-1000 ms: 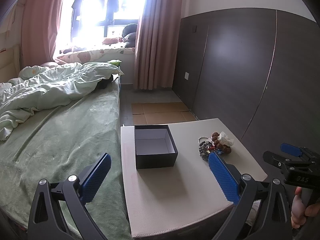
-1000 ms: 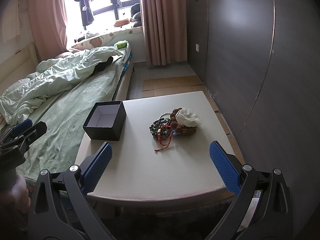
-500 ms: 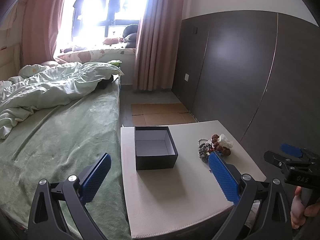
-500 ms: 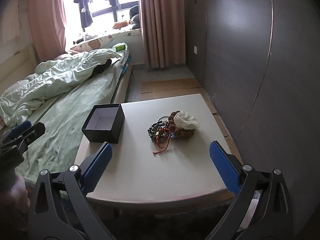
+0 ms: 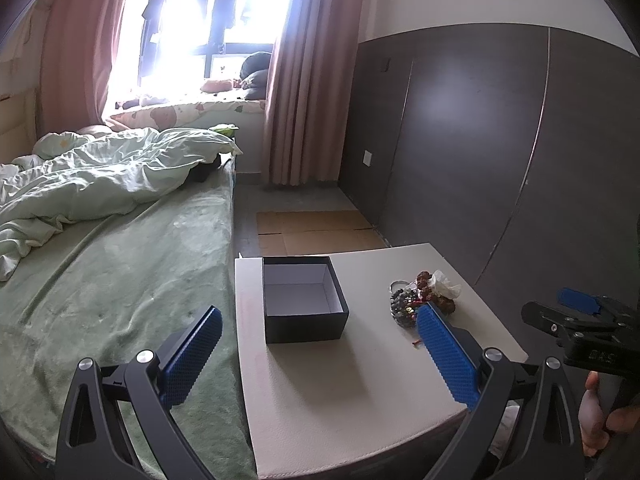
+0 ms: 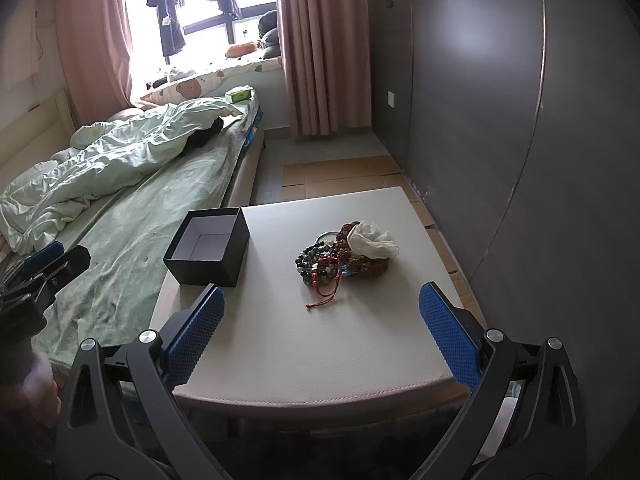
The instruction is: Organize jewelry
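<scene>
Black-framed tongs [image 5: 316, 354] with silver screws carry blue, textured pads [image 6: 448, 336].

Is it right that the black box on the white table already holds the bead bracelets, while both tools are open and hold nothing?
Not quite. In the right wrist view the black box is empty; the bead bracelets lie in a pile on the white table beside it. Both the left tool and right tool are open and hold nothing.
</scene>
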